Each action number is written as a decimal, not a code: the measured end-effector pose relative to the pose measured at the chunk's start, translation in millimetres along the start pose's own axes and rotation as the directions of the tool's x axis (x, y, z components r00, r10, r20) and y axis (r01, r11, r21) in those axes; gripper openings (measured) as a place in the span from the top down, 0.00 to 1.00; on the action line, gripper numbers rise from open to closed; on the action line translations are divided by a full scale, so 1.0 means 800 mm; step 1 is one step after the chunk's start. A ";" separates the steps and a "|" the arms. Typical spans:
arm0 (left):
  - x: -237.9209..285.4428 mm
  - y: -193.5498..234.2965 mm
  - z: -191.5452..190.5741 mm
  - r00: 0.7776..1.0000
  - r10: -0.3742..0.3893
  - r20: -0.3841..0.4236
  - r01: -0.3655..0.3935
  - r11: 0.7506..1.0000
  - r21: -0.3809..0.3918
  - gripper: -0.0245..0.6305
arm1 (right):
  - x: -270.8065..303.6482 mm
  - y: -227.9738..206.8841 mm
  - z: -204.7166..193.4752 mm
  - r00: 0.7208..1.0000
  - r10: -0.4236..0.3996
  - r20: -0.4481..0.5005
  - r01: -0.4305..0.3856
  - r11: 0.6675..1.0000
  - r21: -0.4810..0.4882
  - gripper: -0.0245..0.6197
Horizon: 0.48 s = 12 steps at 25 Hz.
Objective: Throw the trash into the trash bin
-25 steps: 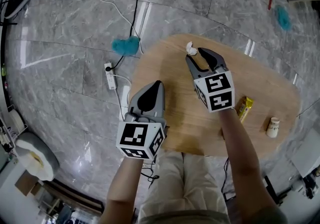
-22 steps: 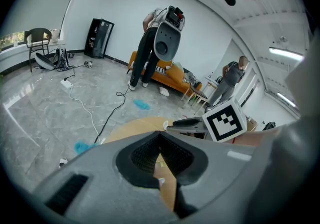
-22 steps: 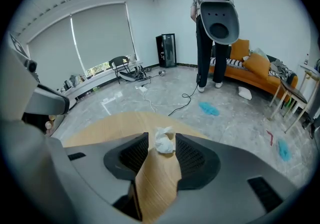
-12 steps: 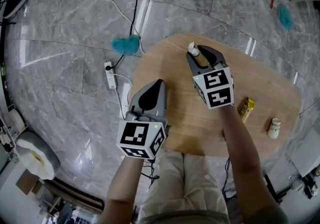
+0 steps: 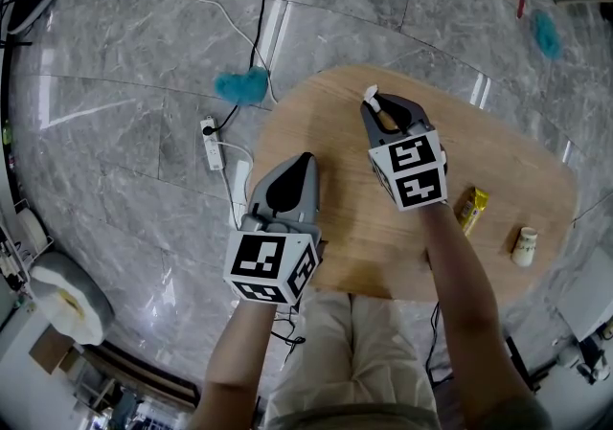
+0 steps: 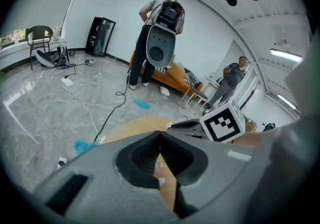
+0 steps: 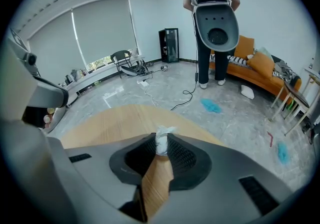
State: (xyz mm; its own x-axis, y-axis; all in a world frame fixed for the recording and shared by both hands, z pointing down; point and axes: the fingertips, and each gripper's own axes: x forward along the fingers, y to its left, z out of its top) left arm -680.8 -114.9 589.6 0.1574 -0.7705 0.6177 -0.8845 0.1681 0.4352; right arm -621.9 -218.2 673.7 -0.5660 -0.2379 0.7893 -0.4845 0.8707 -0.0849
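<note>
Crumpled white paper wad [image 7: 161, 139] sits at far edge of the wooden table [image 5: 326, 136], pinched betw. the pads of the right hand-held gripper [image 5: 381, 108]; top of wad pokes up above the tips. Right jaws have just been closing w/ the wad betw. them, and the right gripper view shows both pads pressing on it, so it's clamped. Can't tell if the wad is lifted off the table or resting on it. Right gripper points down and away from the person, marker cube facing up. Left hand-held gripper [image 5: 304, 163] is near the table's near-left edge, well apart from the wad; its tips meet, jaws together, nothing betw. them, only table wood seen through the gap below the tips. Other bits on the table, to the right of the right arm: a yellow packet [image 5: 469, 208] and, further right near the edge, a small white bottle [image 5: 523, 244], the two near each other but apart. Grey marble floor [image 5: 124, 55] around the table has a teal cloth [image 5: 239, 86], a power strip [image 5: 210, 143] and cables. A person [image 7: 210, 43] stands across the room, by an orange sofa [image 7: 252, 61].
</note>
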 end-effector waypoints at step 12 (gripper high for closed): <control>-0.012 -0.007 -0.001 1.000 0.004 0.012 -0.005 1.000 0.006 0.96 | -0.023 0.007 0.012 0.999 -0.007 0.035 0.007 1.000 -0.002 0.86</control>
State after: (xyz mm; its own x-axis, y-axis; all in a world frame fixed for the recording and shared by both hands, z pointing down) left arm -677.3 -108.4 581.9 0.1482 -0.7771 0.6117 -0.8879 0.1678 0.4283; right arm -620.9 -212.8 652.9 -0.5855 -0.2593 0.7681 -0.4873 0.8698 -0.0778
